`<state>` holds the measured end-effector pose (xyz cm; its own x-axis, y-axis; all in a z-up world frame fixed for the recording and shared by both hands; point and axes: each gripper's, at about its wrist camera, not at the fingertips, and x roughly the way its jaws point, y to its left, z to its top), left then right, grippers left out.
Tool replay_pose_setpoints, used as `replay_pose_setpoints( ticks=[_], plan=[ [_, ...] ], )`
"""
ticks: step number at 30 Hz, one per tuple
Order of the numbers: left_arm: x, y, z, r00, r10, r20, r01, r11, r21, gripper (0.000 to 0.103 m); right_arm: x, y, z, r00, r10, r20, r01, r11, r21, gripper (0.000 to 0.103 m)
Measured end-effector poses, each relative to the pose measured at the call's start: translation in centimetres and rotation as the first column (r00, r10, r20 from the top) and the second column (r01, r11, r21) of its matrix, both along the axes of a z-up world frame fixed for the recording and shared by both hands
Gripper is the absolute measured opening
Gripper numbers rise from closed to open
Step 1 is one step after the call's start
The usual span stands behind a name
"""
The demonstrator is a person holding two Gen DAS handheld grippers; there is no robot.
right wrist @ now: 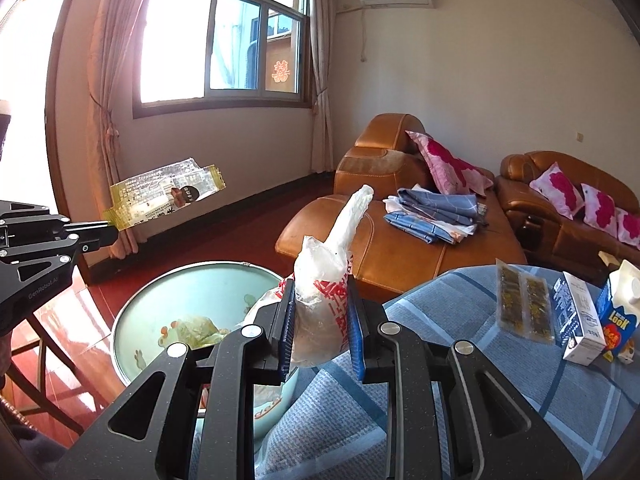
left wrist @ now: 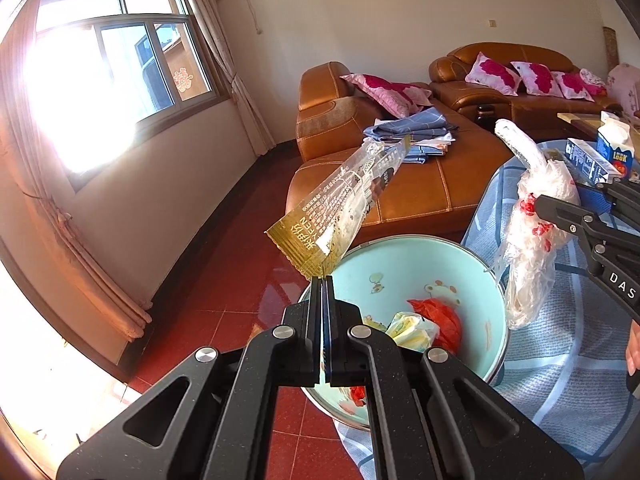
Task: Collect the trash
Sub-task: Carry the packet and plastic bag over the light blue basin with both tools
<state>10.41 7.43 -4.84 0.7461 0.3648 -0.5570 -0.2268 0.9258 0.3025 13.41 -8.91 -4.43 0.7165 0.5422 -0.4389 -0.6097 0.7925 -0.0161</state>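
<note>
The biggest thing near my tongs is the table under its blue checked cloth [right wrist: 460,360], spreading below and to the right of my right gripper [right wrist: 321,320]. Beyond both tools sits the brown leather sofa [left wrist: 400,192] with a folded blue cloth [right wrist: 436,212] on its seat.

Next in size is the pale green basin [left wrist: 400,264], my trash container. It sits directly below and just ahead of my left gripper [left wrist: 324,278], at the table's edge, and in the right wrist view it lies below and to the left of my right tongs. Inside it I see a crumpled red bag [left wrist: 440,316] and a yellowish wrapper [left wrist: 408,328].

My right gripper is clamped on a crumpled white plastic bag [right wrist: 324,300] with red print; the bag fills the gap between the blue pads and its twisted end sticks up and forward beyond the fingertips. From the left wrist view that bag hangs to the right of my left tongs, over the basin's right rim.

My left gripper is fully closed, pinching the gold-edged corner of a clear food wrapper [left wrist: 352,196]. The wrapper juts up and forward from the fingertips, above the basin's far-left rim.

Further right of my right tongs, on the cloth, stand a white carton [right wrist: 576,316] and a blue carton [right wrist: 618,312], with two small flat sachets [right wrist: 524,304] just left of them.
</note>
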Motion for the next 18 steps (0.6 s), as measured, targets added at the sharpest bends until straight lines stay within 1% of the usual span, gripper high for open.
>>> replay_pose_setpoints(
  ticks=[5, 9, 18],
  plan=[
    [0.0, 0.0, 0.0, 1.000, 0.004, 0.000, -0.004, 1.000, 0.005, 0.000, -0.1, 0.4, -0.3, 1.000, 0.017, -0.008, -0.017, 1.000, -0.010, 0.024],
    [0.0, 0.2, -0.1, 1.000, 0.006, 0.000, -0.006, 1.000, 0.009, 0.000, -0.2, 0.9, -0.3, 0.999, 0.034, 0.000, -0.034, 0.999, -0.030, 0.024],
    [-0.5, 0.3, 0.0, 1.000, 0.011, 0.013, -0.011, 1.000, 0.017, 0.000, -0.6, 1.2, -0.6, 0.998, 0.054, 0.012, -0.054, 0.998, -0.039, 0.024]
  ],
)
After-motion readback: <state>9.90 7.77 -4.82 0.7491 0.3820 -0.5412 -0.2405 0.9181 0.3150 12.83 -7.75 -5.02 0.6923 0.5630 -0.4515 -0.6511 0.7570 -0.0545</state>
